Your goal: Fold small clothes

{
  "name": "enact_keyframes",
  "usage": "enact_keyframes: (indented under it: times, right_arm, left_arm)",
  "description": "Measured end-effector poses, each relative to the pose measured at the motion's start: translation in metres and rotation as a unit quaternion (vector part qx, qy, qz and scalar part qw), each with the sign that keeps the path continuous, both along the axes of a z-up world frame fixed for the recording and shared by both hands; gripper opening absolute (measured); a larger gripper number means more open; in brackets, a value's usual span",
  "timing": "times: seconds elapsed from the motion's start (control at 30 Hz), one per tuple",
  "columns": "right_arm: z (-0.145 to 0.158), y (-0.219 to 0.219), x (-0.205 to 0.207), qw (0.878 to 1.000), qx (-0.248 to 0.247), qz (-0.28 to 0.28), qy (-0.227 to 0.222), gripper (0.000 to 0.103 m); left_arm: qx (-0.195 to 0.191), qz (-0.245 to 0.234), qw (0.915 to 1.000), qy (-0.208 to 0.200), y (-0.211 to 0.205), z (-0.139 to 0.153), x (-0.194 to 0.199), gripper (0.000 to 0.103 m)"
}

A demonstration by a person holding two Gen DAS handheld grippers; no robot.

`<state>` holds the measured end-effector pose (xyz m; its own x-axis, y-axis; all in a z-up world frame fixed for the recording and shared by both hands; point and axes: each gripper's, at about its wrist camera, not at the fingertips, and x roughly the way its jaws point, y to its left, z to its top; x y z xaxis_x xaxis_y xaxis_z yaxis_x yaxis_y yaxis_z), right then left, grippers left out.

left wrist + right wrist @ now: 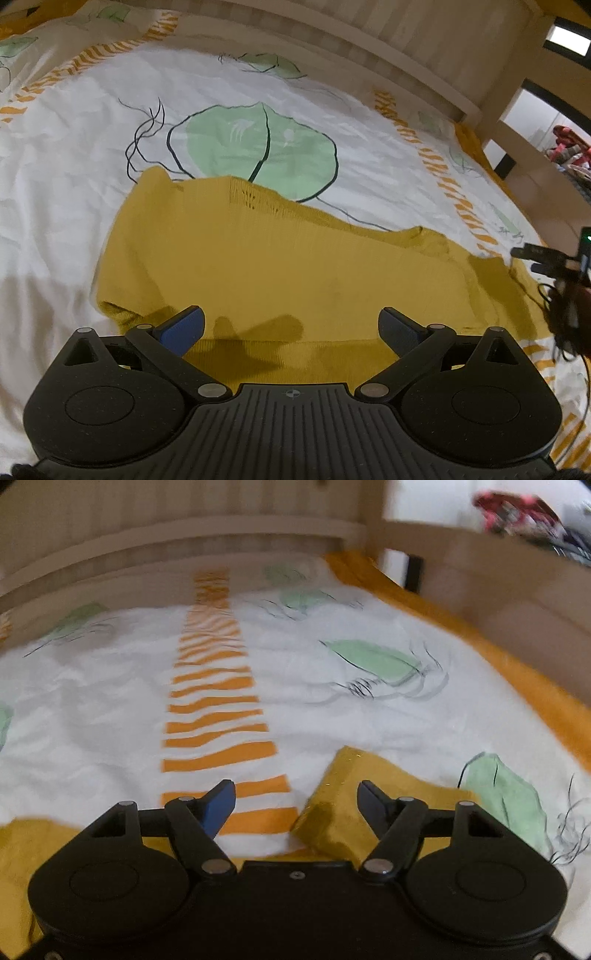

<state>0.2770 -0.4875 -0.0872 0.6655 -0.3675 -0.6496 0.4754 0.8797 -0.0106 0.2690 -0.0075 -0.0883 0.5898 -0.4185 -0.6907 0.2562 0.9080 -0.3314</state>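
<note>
Hovering over a mustard knit top [295, 266] on the bed [92, 155].
Left tool [291, 326] and right tool [296, 801] both gape wide, holding nothing; the top lies just ahead.

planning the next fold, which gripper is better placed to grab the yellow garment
Left, probably. The left gripper is open directly over the yellow garment, near its hem. The right gripper, also open, mostly faces bedsheet, with only a folded corner near one finger.
</note>
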Motion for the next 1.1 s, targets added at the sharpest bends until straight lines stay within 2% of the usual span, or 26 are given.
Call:
enact_keyframes:
  times: [0.1, 0.2, 0.27, 0.3, 0.33, 0.5, 0.73, 0.87, 0.97, 1.1]
  right_arm:
    - [-0.018, -0.011, 0.014, 1.000, -0.003, -0.017, 0.025, 0.073]
    - [-0.032, -0.019, 0.018, 0.998, -0.002, -0.028, 0.054, 0.060]
    - [-0.032, -0.026, 0.011, 0.998, 0.011, -0.033, 0.044, 0.042]
    - [-0.030, -0.031, 0.008, 0.998, 0.022, -0.039, 0.043, 0.019]
    - [-0.029, -0.035, 0.006, 0.997, 0.031, -0.049, 0.044, 0.012]
    - [0.002, -0.043, -0.019, 0.996, 0.067, -0.060, -0.001, 0.012]
    - [0.076, -0.003, -0.047, 0.993, 0.099, 0.010, -0.061, 0.012]
    - [0.115, 0.033, -0.055, 0.983, 0.142, 0.063, -0.096, 0.012]
    - [0.135, 0.070, -0.054, 0.975, 0.160, 0.113, -0.105, 0.012]
    - [0.140, 0.124, -0.045, 0.959, 0.193, 0.177, -0.104, 0.012]
  left_arm:
    - [0.005, 0.001, 1.0000, 0.004, 0.000, -0.003, 0.001, 0.101]
    - [0.006, 0.002, 1.0000, 0.006, 0.000, -0.004, 0.002, 0.101]
    - [0.005, 0.003, 1.0000, 0.006, 0.001, -0.003, 0.002, 0.101]
    - [0.005, 0.004, 1.0000, 0.006, 0.001, -0.003, 0.002, 0.101]
    - [0.004, 0.005, 1.0000, 0.004, 0.002, -0.002, 0.002, 0.101]
    - [0.013, 0.006, 0.9998, -0.011, 0.001, 0.003, 0.000, 0.101]
    - [0.021, 0.007, 0.9995, -0.024, 0.001, 0.010, -0.002, 0.101]
    - [0.021, 0.012, 0.9993, -0.029, 0.003, 0.015, -0.002, 0.101]
    - [0.018, 0.016, 0.9992, -0.033, 0.006, 0.020, -0.003, 0.101]
    - [0.020, 0.026, 0.9988, -0.037, 0.012, 0.028, -0.003, 0.101]
